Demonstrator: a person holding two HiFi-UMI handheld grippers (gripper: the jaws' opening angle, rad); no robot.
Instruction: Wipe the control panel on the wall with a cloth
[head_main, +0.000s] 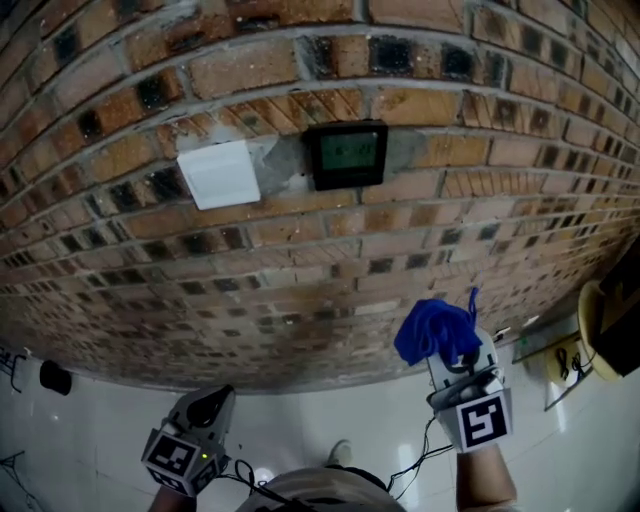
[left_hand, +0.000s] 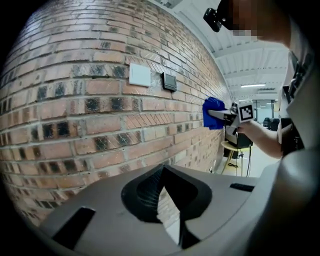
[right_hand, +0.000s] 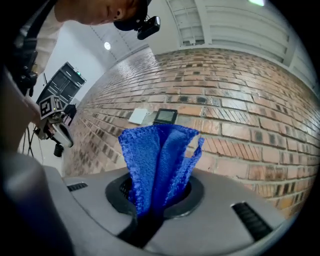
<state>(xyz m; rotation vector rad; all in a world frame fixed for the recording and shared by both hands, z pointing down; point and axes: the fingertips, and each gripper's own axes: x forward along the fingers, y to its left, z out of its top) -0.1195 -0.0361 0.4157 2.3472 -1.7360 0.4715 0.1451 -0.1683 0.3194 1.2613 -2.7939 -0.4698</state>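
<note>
The black control panel (head_main: 346, 154) with a greenish screen is set in the brick wall (head_main: 300, 270), and a white blank plate (head_main: 219, 174) sits just to its left. My right gripper (head_main: 455, 365) is well below the panel and to its right, shut on a bunched blue cloth (head_main: 435, 330) that stands up out of the jaws. In the right gripper view the cloth (right_hand: 155, 155) fills the jaws (right_hand: 155, 195), with the panel (right_hand: 165, 116) beyond it and apart from it. My left gripper (head_main: 205, 410) hangs low at the left, its fingertips (left_hand: 164, 172) together and holding nothing.
A yellow round stand (head_main: 600, 330) with cables is at the right, close to the wall. A small black object (head_main: 55, 377) lies on the white tiled floor (head_main: 90, 420) at the left. A shoe (head_main: 338, 455) shows between the grippers.
</note>
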